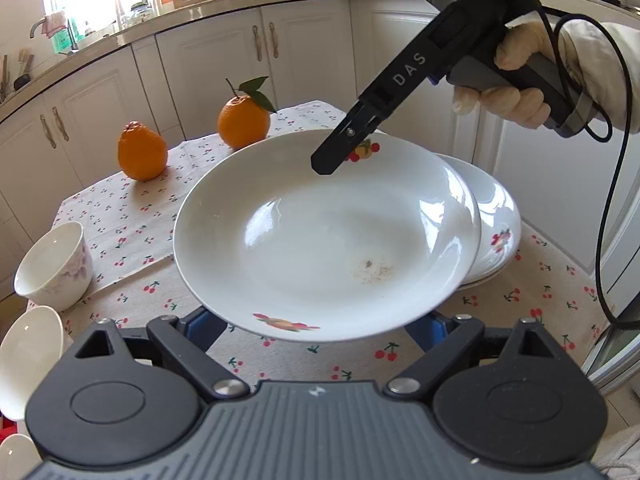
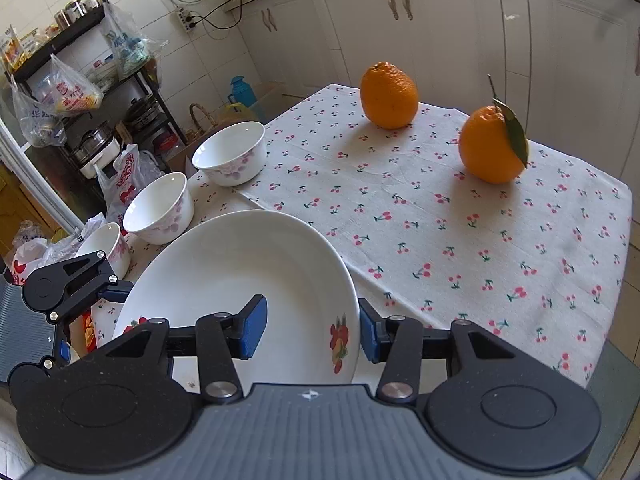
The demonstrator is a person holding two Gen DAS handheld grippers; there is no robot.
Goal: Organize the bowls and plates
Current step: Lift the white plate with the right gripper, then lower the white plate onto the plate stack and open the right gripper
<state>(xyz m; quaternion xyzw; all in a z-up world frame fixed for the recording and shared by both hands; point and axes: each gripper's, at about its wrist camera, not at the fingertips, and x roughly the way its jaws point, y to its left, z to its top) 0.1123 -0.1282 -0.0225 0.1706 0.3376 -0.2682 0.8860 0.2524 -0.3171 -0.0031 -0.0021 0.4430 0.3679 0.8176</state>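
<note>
A white deep plate [image 1: 320, 232] with fruit prints hangs tilted above the cherry-print tablecloth [image 1: 132, 216]. My right gripper [image 2: 312, 334] is shut on its rim: one blue pad presses inside the plate [image 2: 240, 272], the other outside. The left wrist view shows that right gripper [image 1: 328, 160] biting the plate's far rim. My left gripper [image 1: 318, 332] stands open under the near rim, its fingertips hidden by the plate. It shows as the left gripper [image 2: 90, 320] beside the plate's left edge. More plates [image 1: 496, 232] are stacked on the table at the right. Three white floral bowls [image 2: 230, 152] [image 2: 160, 208] [image 2: 108, 244] line the left edge.
Two oranges [image 2: 388, 94] [image 2: 490, 144] sit at the far side of the table. Kitchen cabinets [image 1: 224, 60] run behind it. A cluttered shelf rack [image 2: 92, 92] with bags stands off the table's left. A gloved hand [image 1: 516, 76] holds the right gripper; its cable [image 1: 600, 240] hangs right.
</note>
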